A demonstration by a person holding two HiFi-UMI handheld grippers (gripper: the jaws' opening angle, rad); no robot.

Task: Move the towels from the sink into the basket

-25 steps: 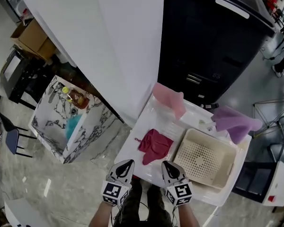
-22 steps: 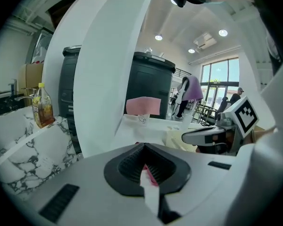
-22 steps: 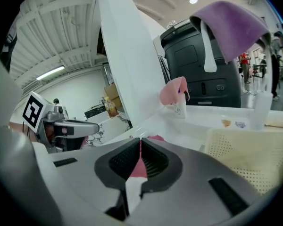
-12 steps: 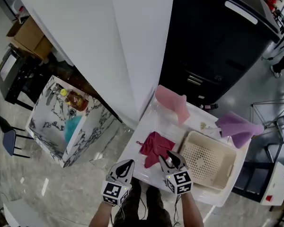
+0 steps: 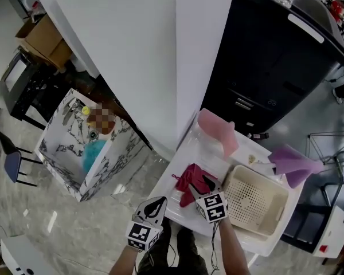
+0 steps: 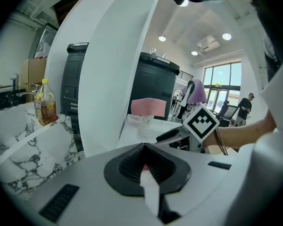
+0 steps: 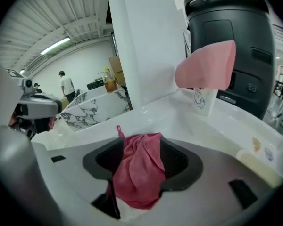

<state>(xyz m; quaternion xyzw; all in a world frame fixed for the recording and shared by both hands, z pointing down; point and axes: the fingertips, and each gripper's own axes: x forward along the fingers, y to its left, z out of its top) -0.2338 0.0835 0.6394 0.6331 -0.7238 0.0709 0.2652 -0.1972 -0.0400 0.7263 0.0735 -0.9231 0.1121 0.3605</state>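
Note:
A dark red towel (image 5: pixel 189 177) lies crumpled in the white sink (image 5: pixel 205 152). My right gripper (image 5: pixel 200 184) reaches down over it. Its jaws have just been opening, and in the right gripper view the red towel (image 7: pixel 140 171) bulges up between the spread fingers of my right gripper (image 7: pixel 141 158), which do not squeeze it. The cream perforated basket (image 5: pixel 255 201) stands to the right of the sink. A pink towel (image 5: pixel 217 129) hangs at the back and a purple towel (image 5: pixel 293 162) at the right. My left gripper (image 5: pixel 156 204) is held back at the near edge, shut and empty.
A white pillar (image 5: pixel 143 56) and a black cabinet (image 5: pixel 275 67) rise behind the sink unit. A marble-patterned counter (image 5: pixel 83 156) with a bottle (image 6: pixel 45 102) stands to the left. A white cup (image 7: pixel 202 99) sits under the pink towel (image 7: pixel 207 69).
My right gripper has moved forward and down from the near edge onto the red towel, and its jaws have gone from shut to wide open. The left gripper has stayed in place.

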